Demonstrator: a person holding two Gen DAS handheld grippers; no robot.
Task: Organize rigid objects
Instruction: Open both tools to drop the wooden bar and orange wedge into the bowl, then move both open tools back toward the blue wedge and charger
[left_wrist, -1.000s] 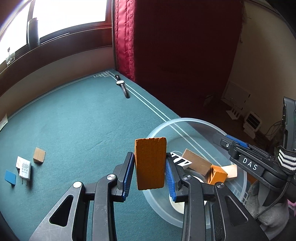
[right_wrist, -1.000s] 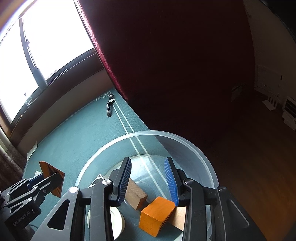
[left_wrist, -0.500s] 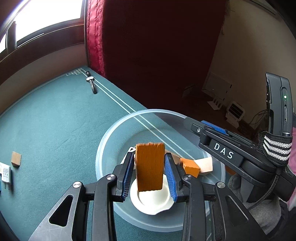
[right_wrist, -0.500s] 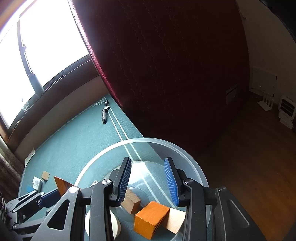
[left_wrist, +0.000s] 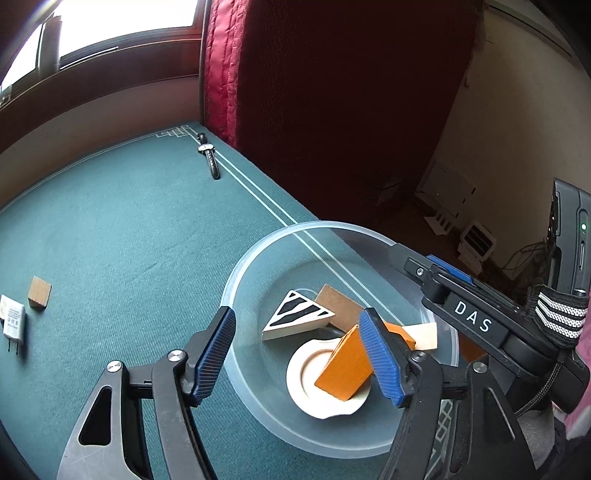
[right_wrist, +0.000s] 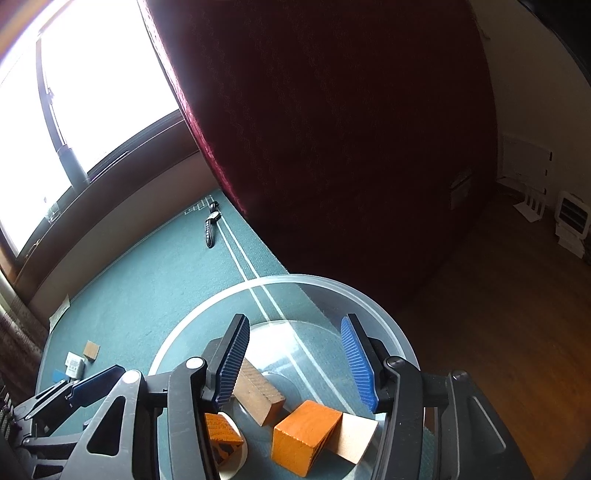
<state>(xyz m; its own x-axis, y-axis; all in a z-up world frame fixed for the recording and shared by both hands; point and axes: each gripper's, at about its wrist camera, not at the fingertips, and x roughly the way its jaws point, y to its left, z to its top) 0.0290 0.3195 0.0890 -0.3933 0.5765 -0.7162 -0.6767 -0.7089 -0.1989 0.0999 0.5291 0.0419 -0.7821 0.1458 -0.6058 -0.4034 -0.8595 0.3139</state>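
Note:
A clear plastic bowl (left_wrist: 258, 254) stands on the green table near its right edge. In it lie an orange flat block (left_wrist: 345, 365) leaning on a pale wooden ring (left_wrist: 306, 384), a black-striped triangle (left_wrist: 295, 319), a brown block (left_wrist: 341, 302), an orange cube (right_wrist: 306, 435) and a pale block (right_wrist: 354, 435). My left gripper (left_wrist: 295, 360) is open over the bowl, its right finger beside the orange flat block. My right gripper (right_wrist: 295, 362) is open and empty above the bowl (right_wrist: 332, 288).
A small wooden cube (left_wrist: 39, 291) and a white charger (left_wrist: 13, 323) lie at the table's left. A wristwatch (left_wrist: 209, 158) lies at the far edge by the red curtain (left_wrist: 295, 92). The floor drops off right of the bowl.
My left gripper moved over the bowl, opened and let go of the orange flat block, which now rests tilted on the ring. The right gripper stayed open above the bowl.

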